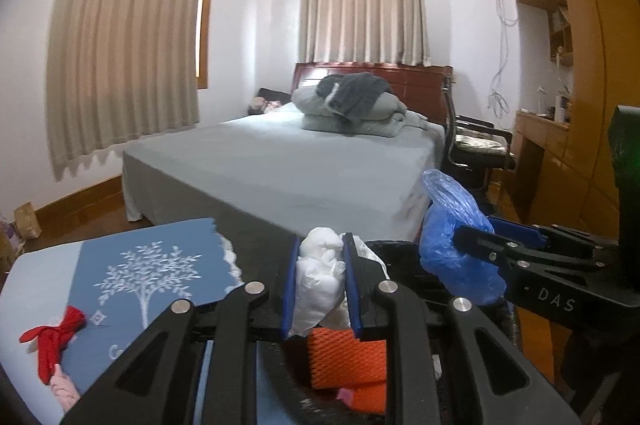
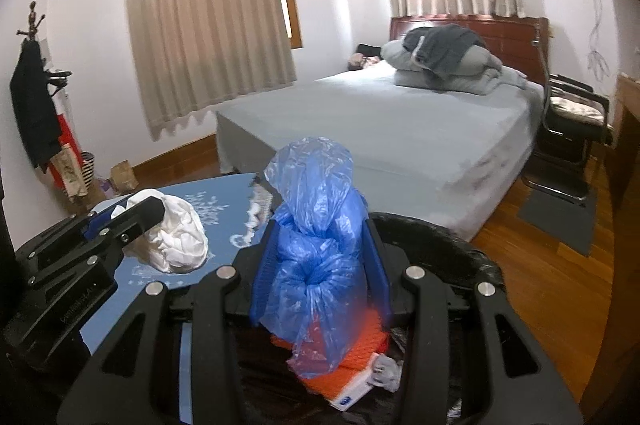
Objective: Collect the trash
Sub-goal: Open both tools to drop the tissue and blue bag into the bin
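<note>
My left gripper (image 1: 322,285) is shut on a crumpled white tissue wad (image 1: 322,281) and holds it over the black-lined trash bin (image 1: 400,253). My right gripper (image 2: 320,265) is shut on a crumpled blue plastic bag (image 2: 316,249) above the same bin (image 2: 440,237). Orange mesh packaging (image 1: 346,361) and a small white box (image 2: 352,391) lie inside the bin. The blue bag also shows in the left wrist view (image 1: 452,237), and the tissue wad in the right wrist view (image 2: 172,241).
A blue cloth with a white tree print (image 1: 152,277) covers the table left of the bin, with a red bow (image 1: 52,341) on it. A grey bed (image 1: 288,169) stands behind. A black chair (image 2: 572,121) and wooden cabinets (image 1: 560,73) are at right.
</note>
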The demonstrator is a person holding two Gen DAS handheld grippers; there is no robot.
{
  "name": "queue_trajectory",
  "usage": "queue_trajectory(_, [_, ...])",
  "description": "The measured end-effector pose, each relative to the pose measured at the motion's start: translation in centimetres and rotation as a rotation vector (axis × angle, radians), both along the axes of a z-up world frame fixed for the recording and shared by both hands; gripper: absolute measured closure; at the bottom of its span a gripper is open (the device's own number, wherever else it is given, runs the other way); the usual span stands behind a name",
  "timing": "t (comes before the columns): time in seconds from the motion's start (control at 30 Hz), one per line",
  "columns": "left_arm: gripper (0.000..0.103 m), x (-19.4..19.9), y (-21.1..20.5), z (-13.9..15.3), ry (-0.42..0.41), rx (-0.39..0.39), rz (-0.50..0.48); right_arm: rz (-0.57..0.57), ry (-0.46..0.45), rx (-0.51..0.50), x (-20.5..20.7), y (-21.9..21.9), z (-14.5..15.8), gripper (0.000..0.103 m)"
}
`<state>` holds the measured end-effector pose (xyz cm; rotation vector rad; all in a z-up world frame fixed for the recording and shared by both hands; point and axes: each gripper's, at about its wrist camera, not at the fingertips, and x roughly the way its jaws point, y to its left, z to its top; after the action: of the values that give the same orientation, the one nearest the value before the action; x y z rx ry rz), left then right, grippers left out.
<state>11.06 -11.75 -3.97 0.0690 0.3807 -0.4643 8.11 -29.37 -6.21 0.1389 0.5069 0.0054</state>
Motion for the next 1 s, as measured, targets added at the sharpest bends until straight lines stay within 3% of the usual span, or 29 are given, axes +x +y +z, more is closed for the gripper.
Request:
queue_trajectory(0.43, [0.082, 0.5, -4.2, -1.4, 0.037, 0.019, -0.071, -0.086, 0.041, 0.004, -0.9, -4.1, -2.1, 0.063])
queue_trajectory(1.0, [0.081, 1.7, -6.2, -2.7, 0.076, 0.039, -0.097, -0.114, 0.088, 0.012, 0.2, -5.5, -3.8, 0.062])
